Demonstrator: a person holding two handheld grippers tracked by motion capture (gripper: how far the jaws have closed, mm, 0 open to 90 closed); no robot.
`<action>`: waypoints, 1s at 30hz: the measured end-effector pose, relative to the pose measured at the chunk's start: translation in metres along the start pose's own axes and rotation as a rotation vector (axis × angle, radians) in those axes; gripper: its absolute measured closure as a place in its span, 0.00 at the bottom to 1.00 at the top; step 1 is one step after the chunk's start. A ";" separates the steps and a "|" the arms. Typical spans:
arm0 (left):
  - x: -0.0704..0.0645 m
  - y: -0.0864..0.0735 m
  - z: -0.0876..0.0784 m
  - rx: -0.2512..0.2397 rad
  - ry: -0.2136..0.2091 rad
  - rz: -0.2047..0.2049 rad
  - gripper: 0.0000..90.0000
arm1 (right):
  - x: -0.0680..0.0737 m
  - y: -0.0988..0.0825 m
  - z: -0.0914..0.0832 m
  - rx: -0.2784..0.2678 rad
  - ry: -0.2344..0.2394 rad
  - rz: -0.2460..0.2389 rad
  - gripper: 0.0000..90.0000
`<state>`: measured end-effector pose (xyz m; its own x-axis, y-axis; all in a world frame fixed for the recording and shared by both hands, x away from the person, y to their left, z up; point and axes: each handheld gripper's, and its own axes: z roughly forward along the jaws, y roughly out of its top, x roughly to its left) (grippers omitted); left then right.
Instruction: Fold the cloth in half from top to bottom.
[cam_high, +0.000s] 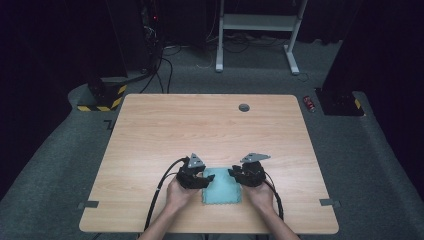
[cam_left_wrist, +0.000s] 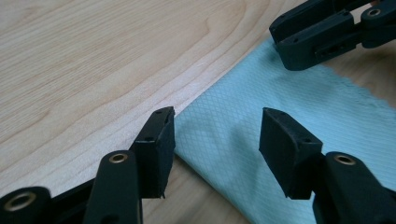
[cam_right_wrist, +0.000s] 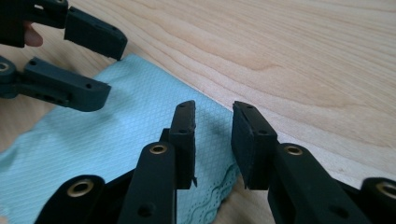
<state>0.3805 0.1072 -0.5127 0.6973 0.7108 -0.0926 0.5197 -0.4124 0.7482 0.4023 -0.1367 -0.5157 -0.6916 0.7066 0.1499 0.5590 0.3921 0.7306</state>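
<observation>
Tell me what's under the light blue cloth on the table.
The light blue cloth lies flat on the wooden table, whose bare wood shows along its edges. Nothing bulges beneath it, though the covered patch itself is hidden. Both grippers hover open over it.

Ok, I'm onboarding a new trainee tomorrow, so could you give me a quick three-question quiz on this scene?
1. True or false: the light blue cloth lies flat on the wooden table.
2. Which gripper has its fingers set wider apart: A) the left gripper, B) the right gripper?
3. In the high view, what small round thing sits in the tabletop near its far edge?

Key:
1. True.
2. A. Both stand open over the cloth's edge, neither pinching it.
3. A grey cable grommet.
</observation>
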 end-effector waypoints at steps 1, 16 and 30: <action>-0.002 -0.001 -0.004 -0.008 -0.004 0.005 0.50 | 0.000 0.000 -0.003 -0.008 0.004 0.000 0.77; -0.024 -0.043 -0.033 0.030 0.052 0.063 0.45 | 0.012 -0.022 -0.016 0.018 -0.012 -0.070 0.73; -0.034 -0.050 -0.041 0.041 0.040 0.069 0.42 | 0.012 -0.022 -0.016 0.024 -0.017 -0.080 0.71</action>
<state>0.3104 0.1275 -0.5203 0.7121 0.7019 -0.0152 0.4916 -0.4831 0.7246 0.3741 -0.1468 -0.5194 -0.7267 0.6823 0.0799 0.5130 0.4617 0.7236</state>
